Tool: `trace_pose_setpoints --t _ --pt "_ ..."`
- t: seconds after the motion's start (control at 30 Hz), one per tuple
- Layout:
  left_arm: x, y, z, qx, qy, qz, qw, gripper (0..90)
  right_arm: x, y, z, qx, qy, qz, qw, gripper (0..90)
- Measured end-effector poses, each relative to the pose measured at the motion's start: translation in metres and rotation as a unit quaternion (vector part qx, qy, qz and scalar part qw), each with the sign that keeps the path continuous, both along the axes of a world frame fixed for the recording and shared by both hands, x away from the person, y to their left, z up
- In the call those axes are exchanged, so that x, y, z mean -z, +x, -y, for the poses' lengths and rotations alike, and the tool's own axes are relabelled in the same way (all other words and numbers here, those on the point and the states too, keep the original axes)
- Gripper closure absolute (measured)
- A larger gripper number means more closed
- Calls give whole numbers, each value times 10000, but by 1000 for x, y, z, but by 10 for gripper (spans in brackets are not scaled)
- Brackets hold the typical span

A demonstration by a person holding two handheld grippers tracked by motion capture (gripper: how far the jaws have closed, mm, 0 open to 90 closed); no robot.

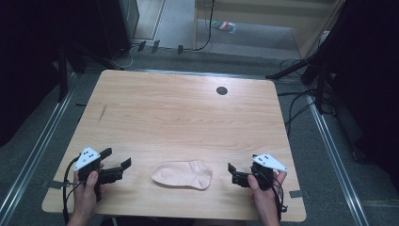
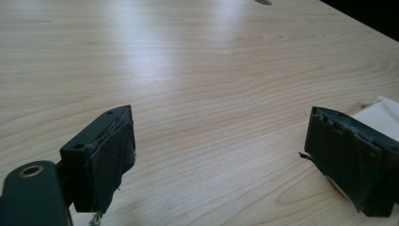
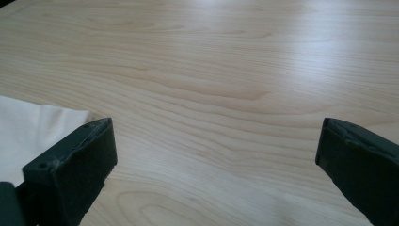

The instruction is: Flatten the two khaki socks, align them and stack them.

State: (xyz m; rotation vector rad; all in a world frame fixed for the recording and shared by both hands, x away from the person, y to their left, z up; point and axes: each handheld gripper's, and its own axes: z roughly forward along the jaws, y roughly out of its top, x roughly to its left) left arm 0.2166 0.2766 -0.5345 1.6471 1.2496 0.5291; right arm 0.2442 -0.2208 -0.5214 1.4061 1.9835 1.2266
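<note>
A pale pink sock (image 1: 182, 174) lies flat near the front edge of the wooden table (image 1: 188, 113), between my two grippers. My left gripper (image 1: 116, 157) sits to the sock's left, open and empty, its jaws pointing toward the sock. In the left gripper view the left gripper (image 2: 226, 155) is spread wide over bare wood, with the sock (image 2: 382, 109) behind its right-hand pad. My right gripper (image 1: 241, 168) rests to the sock's right, open and empty. In the right gripper view the right gripper (image 3: 216, 155) is also wide apart, with the sock (image 3: 33, 132) beside its left-hand pad.
A dark round grommet (image 1: 221, 90) is set in the table near its far edge. A short dark mark (image 1: 101, 113) lies on the left of the tabletop. Cables (image 1: 296, 101) and dark stands surround the table on the grey floor.
</note>
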Motion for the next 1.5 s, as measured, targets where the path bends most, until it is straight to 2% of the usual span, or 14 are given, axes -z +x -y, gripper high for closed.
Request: trace_pose_setpoints --t 0.23,0.37,0.57,0.83,1.0,1.07,1.2,1.5 --pt "2 -2 -16 -109 210 -83 9997 92 3 0 22 200 -2 -27 9998 0" --pt "4 -5 -25 -197 329 -114 9992 92 5 -5 33 217 -98 -65 9997 0" --pt "6 -8 -42 -436 304 -193 9984 92 10 -15 53 333 -163 -141 9992 0" --pt "9 -17 -63 -610 457 -232 9968 92 17 -21 81 630 -136 -224 9977 0" --pt "11 -20 -74 -693 487 -254 9961 92 21 -24 96 803 -139 -299 9962 0" --pt "11 -21 -78 -759 436 -245 9959 92 23 -25 102 876 -151 -320 9955 0" --pt "11 -20 -79 -812 432 -270 9954 92 25 -24 111 1044 -44 -409 9937 0" --pt "15 -16 -77 -771 536 -350 9950 92 26 -23 113 1045 20 -439 9936 0"
